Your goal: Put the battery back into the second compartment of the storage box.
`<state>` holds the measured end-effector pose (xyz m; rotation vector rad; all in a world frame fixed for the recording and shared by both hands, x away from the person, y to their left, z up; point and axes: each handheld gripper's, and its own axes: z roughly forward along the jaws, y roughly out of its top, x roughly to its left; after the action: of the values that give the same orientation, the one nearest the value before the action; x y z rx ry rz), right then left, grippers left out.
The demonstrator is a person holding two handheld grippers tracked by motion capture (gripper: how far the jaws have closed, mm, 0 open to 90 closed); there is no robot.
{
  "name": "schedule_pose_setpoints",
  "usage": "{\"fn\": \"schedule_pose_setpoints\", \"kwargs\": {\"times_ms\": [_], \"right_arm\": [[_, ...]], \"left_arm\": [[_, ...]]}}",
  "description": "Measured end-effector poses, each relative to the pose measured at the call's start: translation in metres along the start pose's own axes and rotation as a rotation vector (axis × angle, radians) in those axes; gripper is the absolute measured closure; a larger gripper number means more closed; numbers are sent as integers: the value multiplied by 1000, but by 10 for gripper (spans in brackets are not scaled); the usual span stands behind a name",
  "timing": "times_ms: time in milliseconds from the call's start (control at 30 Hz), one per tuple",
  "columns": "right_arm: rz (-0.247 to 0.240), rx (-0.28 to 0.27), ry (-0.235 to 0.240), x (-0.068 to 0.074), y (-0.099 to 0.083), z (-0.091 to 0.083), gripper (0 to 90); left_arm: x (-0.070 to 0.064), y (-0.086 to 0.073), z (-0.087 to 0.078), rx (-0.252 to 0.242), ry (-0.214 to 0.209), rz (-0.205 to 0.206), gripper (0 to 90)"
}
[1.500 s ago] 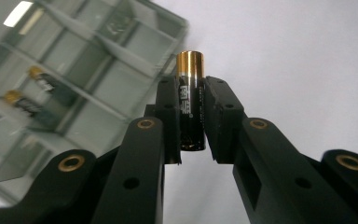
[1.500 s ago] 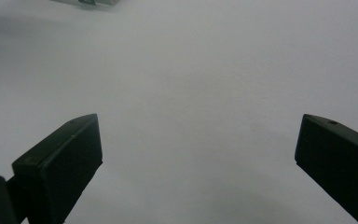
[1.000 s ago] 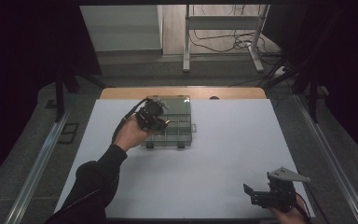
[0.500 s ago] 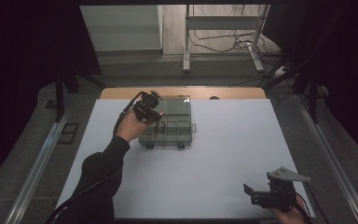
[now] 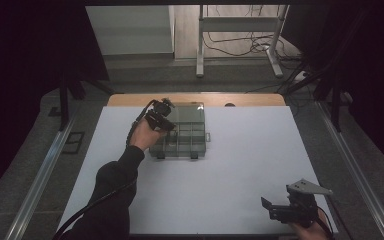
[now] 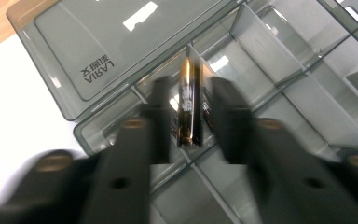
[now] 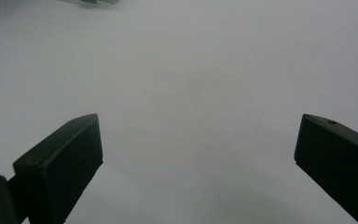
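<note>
Overhead, the left gripper [image 6: 189, 116] pinches a glossy black-and-gold battery [image 6: 188, 105] above the smoky compartment box [image 6: 279, 84]; right fingers [image 7: 70, 154] spread wide.

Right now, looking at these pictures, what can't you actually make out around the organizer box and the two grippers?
- Battery, left gripper view: its label is blurred; whether the jaws grip it can't be told.
- Organizer box, high view: the hand and left gripper cover its left compartments; any contents are too small to see.
- Box, right gripper view: cut off by the top edge.
- Right gripper, high view: the bottom edge crops its hand.
</note>
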<state>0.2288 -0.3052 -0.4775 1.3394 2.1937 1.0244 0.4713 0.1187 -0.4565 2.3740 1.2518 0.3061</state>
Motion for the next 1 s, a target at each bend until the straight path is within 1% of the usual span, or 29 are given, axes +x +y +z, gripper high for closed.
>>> {"fn": "schedule_pose_setpoints", "kwargs": {"times_ms": [100, 200, 267, 333, 433, 533, 633, 700, 833, 933, 1000], "right_arm": [[0, 0, 0, 0, 0, 0, 12], [-2, 0, -1, 0, 0, 0, 13], [-2, 1, -2, 0, 0, 0, 12], [-1, 1, -2, 1, 0, 0, 13], [-1, 1, -3, 1, 0, 0, 13], [-1, 2, -3, 1, 0, 0, 13], [0, 2, -3, 1, 0, 0, 13], [0, 1, -3, 1, 0, 0, 13], [-1, 1, -3, 1, 0, 0, 12], [-2, 0, -3, 1, 0, 0, 13], [-1, 0, -3, 1, 0, 0, 13]], "left_arm": [[0, 0, -3, -11, 5, -1, 525], [0, -2, -8, -24, 2, 2, 459], [1, -3, -12, -46, -11, -6, 419], [1, -5, -15, -66, -25, -16, 351], [1, -7, -19, -78, -40, -12, 272], [1, -10, -22, -98, -73, -7, 207], [-1, -13, -24, -119, -98, -4, 161], [-2, -15, -26, -128, -114, 8, 125], [-4, -19, -32, -158, -147, 15, 92], [-6, -21, -35, -179, -155, 33, 57], [-8, -23, -36, -185, -148, 54, 42]]}}
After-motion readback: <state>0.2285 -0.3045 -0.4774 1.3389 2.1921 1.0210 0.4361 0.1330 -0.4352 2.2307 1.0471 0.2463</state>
